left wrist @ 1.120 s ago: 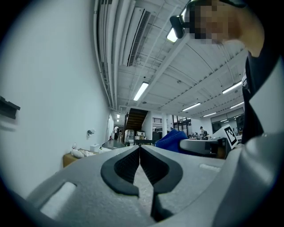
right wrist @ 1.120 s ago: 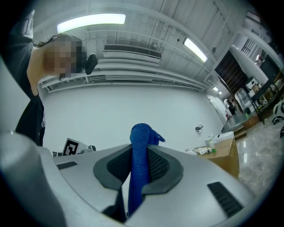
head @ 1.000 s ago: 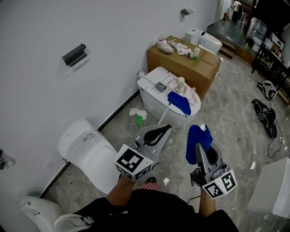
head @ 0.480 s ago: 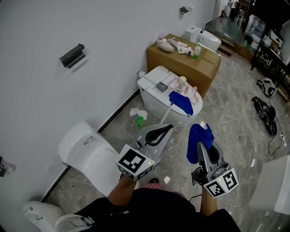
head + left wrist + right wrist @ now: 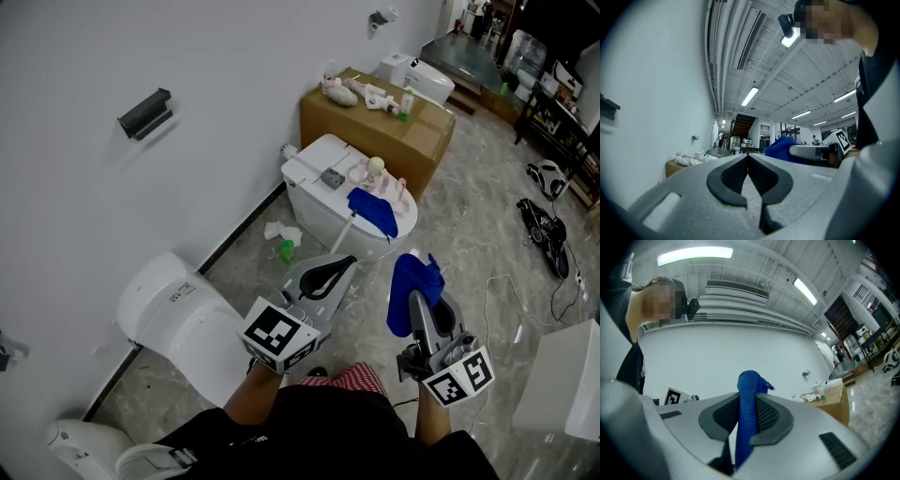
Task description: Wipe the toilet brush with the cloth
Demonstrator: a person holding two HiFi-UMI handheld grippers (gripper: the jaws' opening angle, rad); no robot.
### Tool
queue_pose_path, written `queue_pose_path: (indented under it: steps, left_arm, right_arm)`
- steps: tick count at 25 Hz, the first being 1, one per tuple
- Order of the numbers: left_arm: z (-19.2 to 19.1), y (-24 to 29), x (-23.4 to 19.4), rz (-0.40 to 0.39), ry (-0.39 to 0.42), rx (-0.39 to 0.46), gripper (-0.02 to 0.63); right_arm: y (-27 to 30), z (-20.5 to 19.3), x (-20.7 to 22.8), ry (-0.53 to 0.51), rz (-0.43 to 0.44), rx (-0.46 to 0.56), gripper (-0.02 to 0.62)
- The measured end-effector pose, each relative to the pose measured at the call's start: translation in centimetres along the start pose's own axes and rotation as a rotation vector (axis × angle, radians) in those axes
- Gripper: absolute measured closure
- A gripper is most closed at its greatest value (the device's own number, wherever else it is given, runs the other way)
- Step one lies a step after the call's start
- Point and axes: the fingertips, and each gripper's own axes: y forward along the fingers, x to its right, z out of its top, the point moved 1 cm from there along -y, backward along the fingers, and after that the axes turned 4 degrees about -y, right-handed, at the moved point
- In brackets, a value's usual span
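Over a grey marble floor (image 5: pixel 473 230) beside a white wall (image 5: pixel 216 84), the left gripper (image 5: pixel 339 266) points level, jaws pressed together empty, the right gripper (image 5: pixel 413 302) pinching a blue cloth (image 5: pixel 412 277).

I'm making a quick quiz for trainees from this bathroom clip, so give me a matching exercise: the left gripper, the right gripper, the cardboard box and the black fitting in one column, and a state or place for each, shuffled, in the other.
1. left gripper
2. right gripper
3. cardboard box
4. black fitting

A. jaws shut on a blue cloth
B. fixed to the white wall
C. on the floor beyond the toilet, small items on top
D. jaws shut, nothing between them

Pairs: 1-D, 2-A, 3-C, 4-B
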Motion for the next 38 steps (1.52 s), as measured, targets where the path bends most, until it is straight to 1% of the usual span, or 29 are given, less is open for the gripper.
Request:
queue_pose_path:
  steps: [5,9,16,18,21,23,27,38]
  left_arm:
    - [-0.4,-0.2,-0.8,0.018,-0.001,-0.014,0.599]
    - [-0.3,-0.1,-1.9,0.042,-0.001,-0.015,0.599]
    - [-0.2,1.1,-4.6,0.087,-0.006,-0.016,0.598]
    - [-0.2,1.7,-5.4,0.098,-0.007,-0.016,0.598]
    - [-0.4,2.7,-6.3,0.108,-0.01,-0.016,0.598]
    - [-0.6,3.7,-6.6,0.11,-0.01,-0.02,0.598]
    - [-1.1,5.8,-7.5,0.115,-0.009,-0.037,0.598]
    - [-1.7,11.8,-10.5,0.143,0.001,-0.057,0.598]
  right_arm:
    - [0.7,-0.6,0.3,0.017,0.005,-0.021,0.532]
    - [2.1,-0.9,0.7,0.028,0.033,-0.023,0.532]
    - [5.3,-1.4,2.8,0.066,0.069,-0.031,0.532]
    - [6.1,-1.6,3.3,0.06,0.084,-0.037,0.533]
    - [7.0,-1.7,3.9,0.012,0.113,-0.055,0.532]
    - [7.6,-1.7,5.0,0.011,0.11,-0.055,0.533]
    - [8.6,-1.9,7.7,0.06,0.099,-0.048,0.532]
    - [12.1,-2.4,14.4,0.065,0.113,-0.064,0.533]
